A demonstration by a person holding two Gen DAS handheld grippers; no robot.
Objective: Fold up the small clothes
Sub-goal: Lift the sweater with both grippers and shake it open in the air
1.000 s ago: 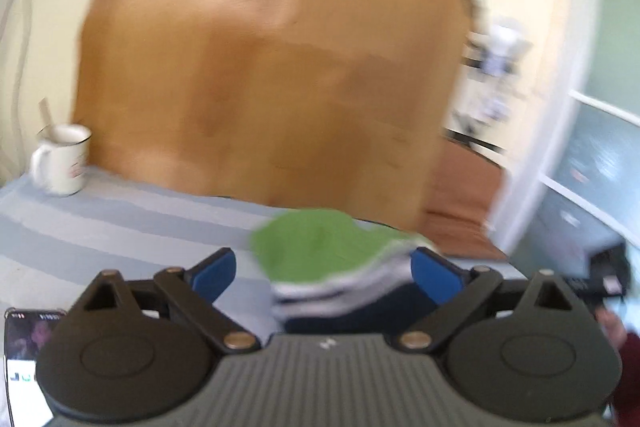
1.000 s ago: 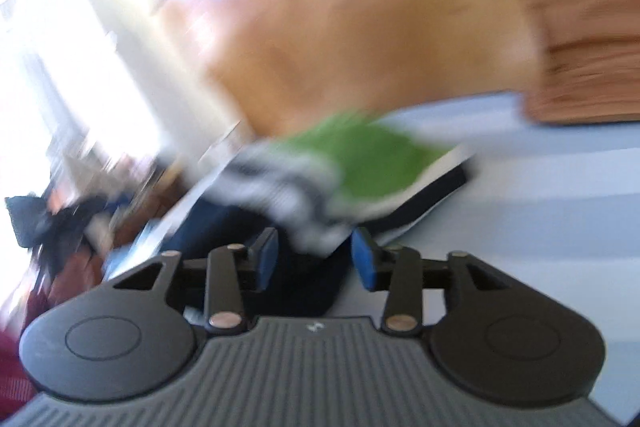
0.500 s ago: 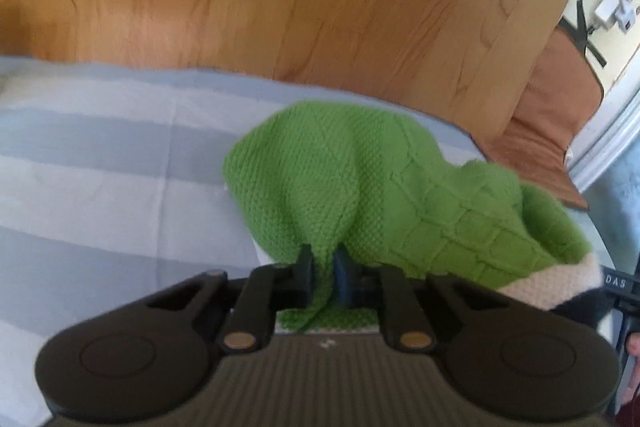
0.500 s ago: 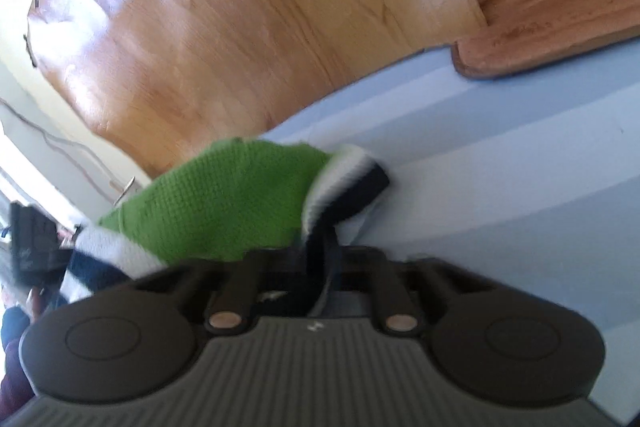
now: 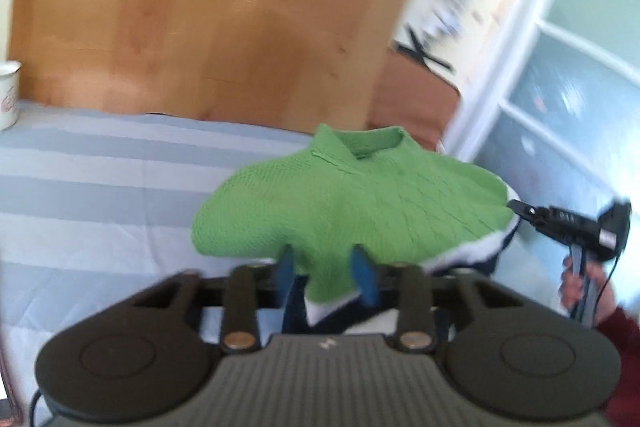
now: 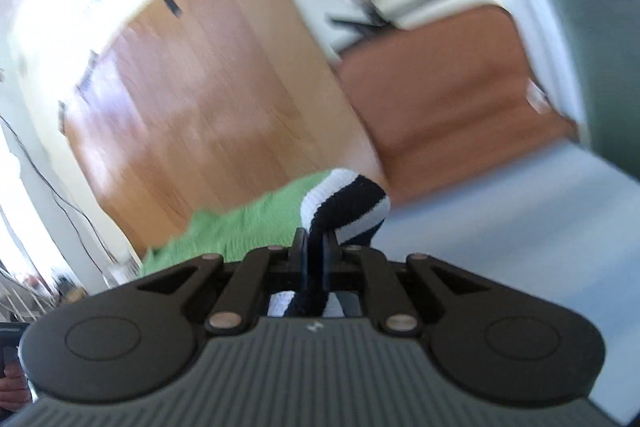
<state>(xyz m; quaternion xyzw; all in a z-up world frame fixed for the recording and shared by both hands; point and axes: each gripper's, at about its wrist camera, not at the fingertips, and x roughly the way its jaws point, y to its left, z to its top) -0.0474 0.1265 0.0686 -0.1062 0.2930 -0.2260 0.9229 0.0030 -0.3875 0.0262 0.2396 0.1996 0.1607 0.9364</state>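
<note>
A green knit sweater with a collar and a white-and-navy striped hem lies spread on the blue-striped bedcover. My left gripper is at its near edge. The jaws are opening, and the blue pads stand apart with a corner of green knit loose between them. My right gripper pinches the striped hem; its jaws are just starting to open, but the fingers still press on the cloth. In the left wrist view the right gripper holds the sweater's right edge.
A wooden headboard rises behind the bed. A white mug stands at the far left. A brown cushion lies beyond the sweater, with a white-framed glass door to the right. A hand grips the right tool.
The left jaws have parted from their pinch on the green knit and drawn back. The sweater now lies spread with its collar showing. The right gripper stays closed on the striped hem.
</note>
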